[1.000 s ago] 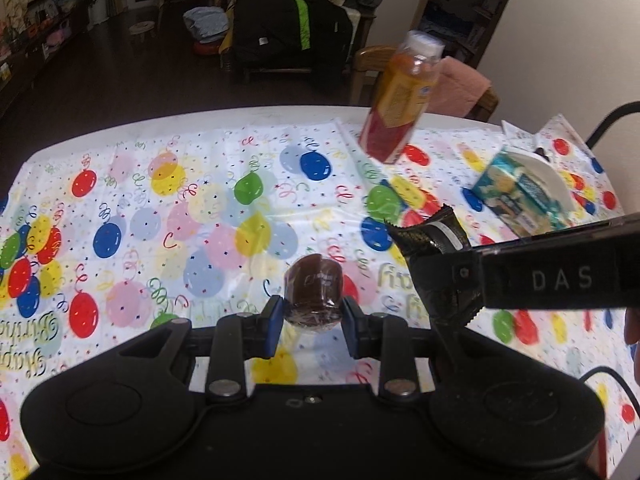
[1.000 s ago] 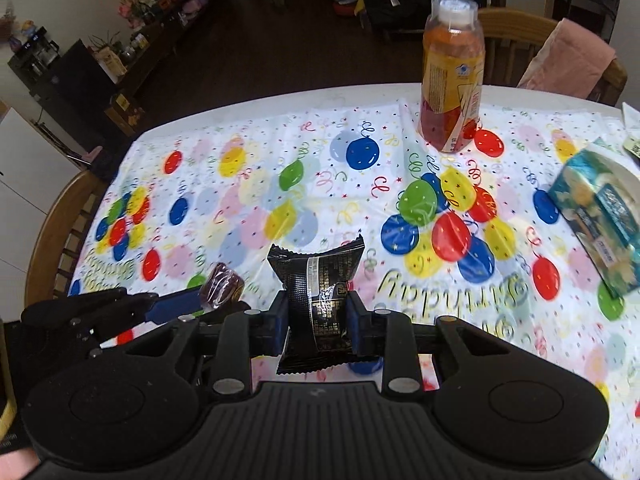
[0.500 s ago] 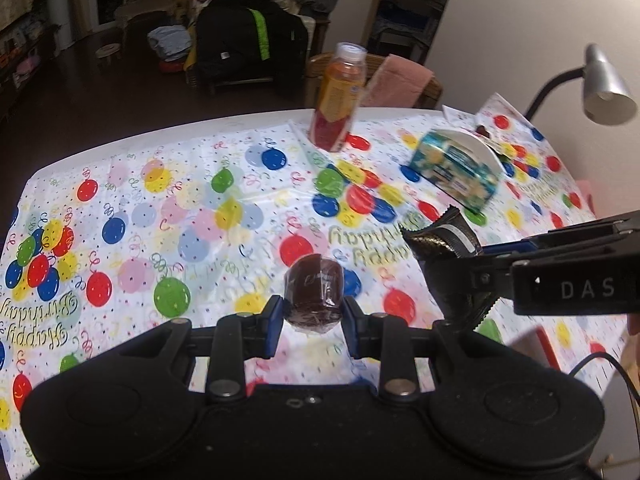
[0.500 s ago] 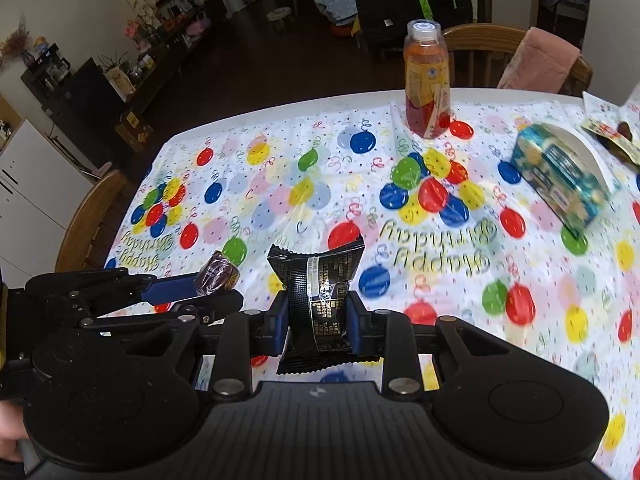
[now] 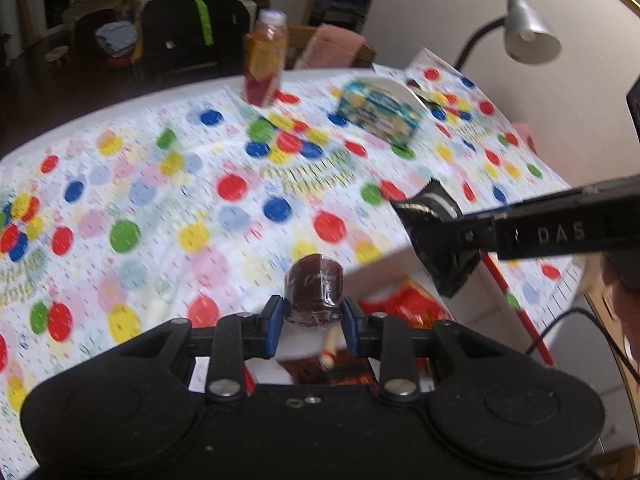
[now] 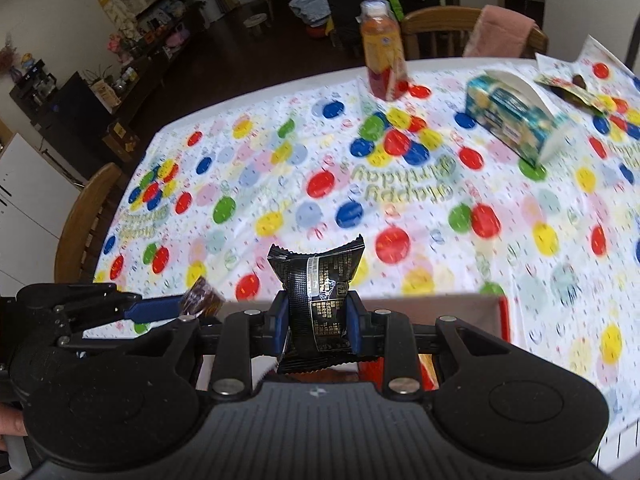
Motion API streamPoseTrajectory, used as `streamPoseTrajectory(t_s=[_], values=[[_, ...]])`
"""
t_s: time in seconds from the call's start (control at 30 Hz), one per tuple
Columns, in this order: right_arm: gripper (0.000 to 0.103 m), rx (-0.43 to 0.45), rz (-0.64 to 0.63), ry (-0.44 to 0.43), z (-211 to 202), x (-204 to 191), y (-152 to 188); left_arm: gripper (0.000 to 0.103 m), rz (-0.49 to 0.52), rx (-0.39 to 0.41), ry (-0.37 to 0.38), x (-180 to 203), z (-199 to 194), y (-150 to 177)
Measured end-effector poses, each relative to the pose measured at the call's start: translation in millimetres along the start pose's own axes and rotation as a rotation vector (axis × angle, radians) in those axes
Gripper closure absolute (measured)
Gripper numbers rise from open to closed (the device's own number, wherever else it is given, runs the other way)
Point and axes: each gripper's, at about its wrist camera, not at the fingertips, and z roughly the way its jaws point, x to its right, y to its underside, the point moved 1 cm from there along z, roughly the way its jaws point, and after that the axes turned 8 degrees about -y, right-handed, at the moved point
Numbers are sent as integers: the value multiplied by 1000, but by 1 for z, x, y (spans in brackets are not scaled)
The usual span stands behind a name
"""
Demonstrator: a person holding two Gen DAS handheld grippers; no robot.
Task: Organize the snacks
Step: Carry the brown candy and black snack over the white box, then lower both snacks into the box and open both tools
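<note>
My left gripper (image 5: 311,320) is shut on a small brown wrapped chocolate (image 5: 314,286), held above the table's near edge. My right gripper (image 6: 318,322) is shut on a black foil snack packet (image 6: 318,280). In the left wrist view the right gripper (image 5: 452,240) shows at the right with the black packet (image 5: 424,206). The right wrist view has the left gripper (image 6: 192,306) with the brown chocolate (image 6: 202,300) at lower left. Under both grippers sits a white box with a red edge (image 5: 496,276), (image 6: 460,308); red snack bags (image 5: 408,304) lie inside it.
A balloon-print tablecloth (image 6: 280,184) covers the table. At the far side stand an orange drink bottle (image 6: 382,50), a blue tissue box (image 6: 516,118) and an opened wrapper (image 6: 572,90). A desk lamp (image 5: 528,36) rises at the right. Wooden chairs (image 6: 84,220) ring the table.
Both grippers have pulled back toward the near edge and risen, each still holding its snack. The white box with red snack bags has come into view beneath them.
</note>
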Motion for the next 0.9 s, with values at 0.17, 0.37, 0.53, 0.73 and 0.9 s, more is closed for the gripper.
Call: streamPoseTrajectory(t_s=[0.17, 0.37, 0.53, 0.73, 0.9], values=[[75, -26, 35, 12, 2, 11, 24, 75, 29, -48, 20, 13, 8, 23], [75, -59, 64, 36, 13, 23, 47, 75, 63, -103, 53, 28, 21, 45], [75, -93, 93, 59, 26, 36, 60, 75, 96, -129, 53, 41, 35, 62], [75, -105, 79, 106, 35, 42, 72, 75, 100, -151, 52, 47, 47, 74], [75, -126, 55, 138, 43, 42, 81, 75, 138, -155, 33, 53, 52, 79]])
